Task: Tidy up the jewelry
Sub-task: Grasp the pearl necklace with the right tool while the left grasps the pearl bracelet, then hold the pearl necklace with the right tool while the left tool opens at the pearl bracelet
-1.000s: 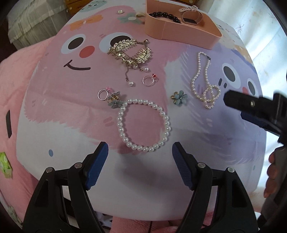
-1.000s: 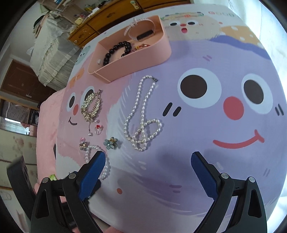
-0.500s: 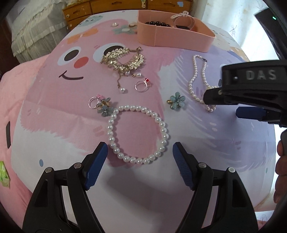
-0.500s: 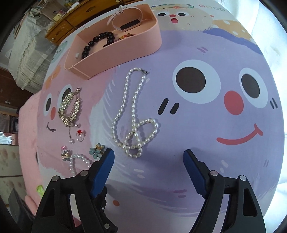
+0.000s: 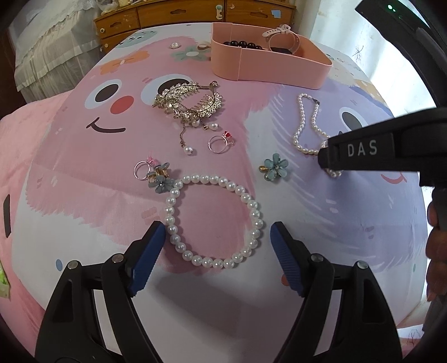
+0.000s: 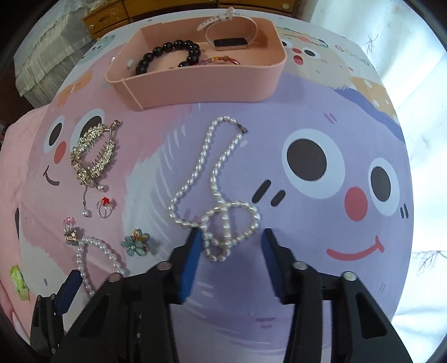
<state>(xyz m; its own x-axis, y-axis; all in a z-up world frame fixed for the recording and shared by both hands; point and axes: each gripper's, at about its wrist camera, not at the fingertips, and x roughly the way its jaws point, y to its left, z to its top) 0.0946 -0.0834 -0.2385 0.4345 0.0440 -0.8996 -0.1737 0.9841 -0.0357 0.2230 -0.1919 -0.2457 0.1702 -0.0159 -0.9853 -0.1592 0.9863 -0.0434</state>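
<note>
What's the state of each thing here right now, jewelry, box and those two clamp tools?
Pearl necklace: tangled, flat on cloth.
Pearl bracelet: flat, untouched.
Pink box: open, partly filled.
Right gripper: closing around necklace's coil, not pressing yet.
Left gripper: open over bracelet.

Cartoon-face cloth (image 5: pixel 83 173), pink and lilac, covers most of both frames. Wooden drawer unit (image 5: pixel 178 16) along top edge, left wrist view. Frilled white fabric (image 5: pixel 47 53) upper left. Small green scrap (image 6: pixel 18 282) on cloth, lower left, right wrist view.
</note>
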